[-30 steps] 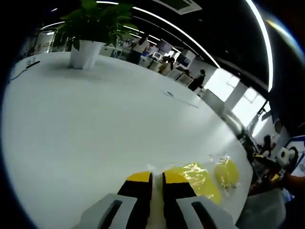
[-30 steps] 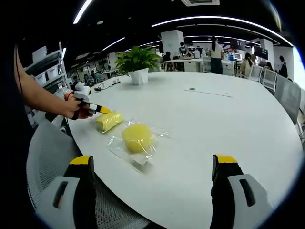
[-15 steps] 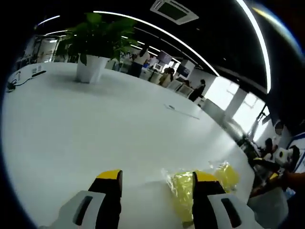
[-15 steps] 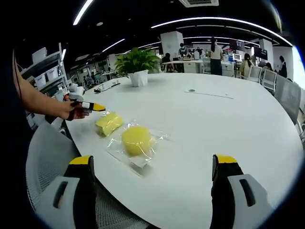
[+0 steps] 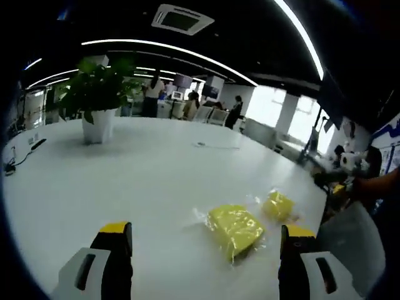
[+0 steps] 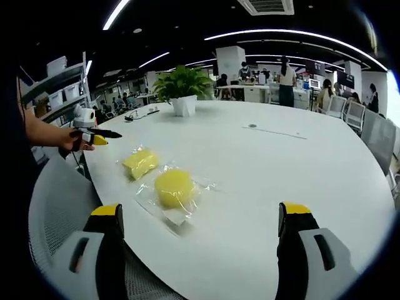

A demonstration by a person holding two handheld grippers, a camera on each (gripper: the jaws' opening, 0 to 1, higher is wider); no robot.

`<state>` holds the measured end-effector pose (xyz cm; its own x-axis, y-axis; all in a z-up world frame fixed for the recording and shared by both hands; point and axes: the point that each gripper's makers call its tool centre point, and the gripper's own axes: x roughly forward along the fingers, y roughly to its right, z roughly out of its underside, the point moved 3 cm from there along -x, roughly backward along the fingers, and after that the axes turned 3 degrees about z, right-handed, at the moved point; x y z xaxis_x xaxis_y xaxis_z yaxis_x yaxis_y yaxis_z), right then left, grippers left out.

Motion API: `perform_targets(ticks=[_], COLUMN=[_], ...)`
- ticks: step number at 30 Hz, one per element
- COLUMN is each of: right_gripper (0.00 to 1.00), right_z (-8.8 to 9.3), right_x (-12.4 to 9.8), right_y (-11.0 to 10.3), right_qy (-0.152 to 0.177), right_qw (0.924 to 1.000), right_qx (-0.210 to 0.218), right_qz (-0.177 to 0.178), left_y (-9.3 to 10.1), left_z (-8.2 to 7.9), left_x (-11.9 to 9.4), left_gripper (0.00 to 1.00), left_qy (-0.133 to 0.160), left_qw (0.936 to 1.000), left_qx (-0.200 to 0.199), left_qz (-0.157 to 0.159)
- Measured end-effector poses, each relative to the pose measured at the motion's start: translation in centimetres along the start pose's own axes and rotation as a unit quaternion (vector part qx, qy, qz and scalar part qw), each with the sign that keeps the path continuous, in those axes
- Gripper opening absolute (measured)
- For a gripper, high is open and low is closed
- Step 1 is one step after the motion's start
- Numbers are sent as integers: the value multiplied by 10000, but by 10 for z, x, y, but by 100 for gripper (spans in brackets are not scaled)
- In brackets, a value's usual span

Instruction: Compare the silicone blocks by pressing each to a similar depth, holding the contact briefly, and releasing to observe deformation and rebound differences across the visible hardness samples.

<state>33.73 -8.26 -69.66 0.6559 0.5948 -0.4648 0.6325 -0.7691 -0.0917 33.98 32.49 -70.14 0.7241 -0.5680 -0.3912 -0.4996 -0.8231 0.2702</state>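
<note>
Two yellow silicone blocks in clear wrap lie near the edge of a white table (image 6: 281,162). The squarish block (image 5: 234,226) rests just ahead of my left gripper (image 5: 207,230), which is open and clear of it. Beyond it lies the round block (image 5: 277,204). In the right gripper view the round block (image 6: 173,187) is nearest, with the squarish block (image 6: 140,164) behind it to the left. My right gripper (image 6: 201,211) is open and holds nothing, well short of the round block. A hand holds the left gripper (image 6: 94,134) raised off to the left of both blocks.
A potted plant (image 6: 182,87) stands at the far side of the table. A grey mesh chair (image 6: 56,219) sits against the near table edge. A thin cable (image 6: 275,130) lies mid-table. People and desks fill the background.
My left gripper went from shut with its tips at the squarish block to wide open, and it drew back and up from the block. The right gripper stayed put.
</note>
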Motion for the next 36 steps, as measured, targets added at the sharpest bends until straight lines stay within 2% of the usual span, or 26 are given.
perform_targets(ticks=[2, 6, 11, 16, 19, 21, 24, 29, 31, 32, 34, 35, 36], right_gripper=[96, 96, 96, 96, 96, 97, 97, 97, 97, 97, 97, 97, 97], right_z=[0, 1, 3, 2, 1, 3, 7, 12, 10, 12, 23, 25, 22], right_x=[0, 0, 1, 1, -2, -3, -4, -6, -7, -7, -7, -6, -6], right_y=[0, 4, 3, 4, 4, 2, 4, 18, 18, 17, 16, 15, 15], right_qy=[15, 86, 69, 97, 153, 87, 26, 12, 14, -69, -464, -495, -386], right_qw=[10000, 9998, 9999, 9999, 9996, 9995, 9999, 9995, 9997, 9999, 9987, 9986, 9991], right_qx=[37, 156, 143, 77, 241, 303, 148, 297, 168, 36, -198, -179, -171], right_qz=[4, 85, 64, 41, -15, -58, -21, 146, 149, 114, 87, 85, 83], left_y=[4, 17, 17, 18, 19, 21, 29, 27, 26, 25, 22, 23, 23], left_z=[0, -4, 6, 5, 7, 6, 5, 8, 8, 8, 6, 4, 1], left_x=[-8, -17, -21, -22, -20, -20, -20, -21, -21, -22, -22, -22, -22], left_gripper=[100, 100, 100, 100, 100, 100, 100, 100, 100, 100, 100, 100, 100], left_qy=[-74, -15, -65, 14, -31, -20, -29, -132, -144, -160, -141, -87, -53], left_qw=[9996, 9992, 9996, 9998, 9998, 9999, 9998, 9997, 9998, 9998, 9999, 10000, 10000], left_qx=[290, 397, 274, 160, 205, 166, 190, 170, 143, 123, 4, 2, -34], left_qz=[-18, 16, -4, -71, -57, -25, 29, 70, 53, 38, -37, -46, -36])
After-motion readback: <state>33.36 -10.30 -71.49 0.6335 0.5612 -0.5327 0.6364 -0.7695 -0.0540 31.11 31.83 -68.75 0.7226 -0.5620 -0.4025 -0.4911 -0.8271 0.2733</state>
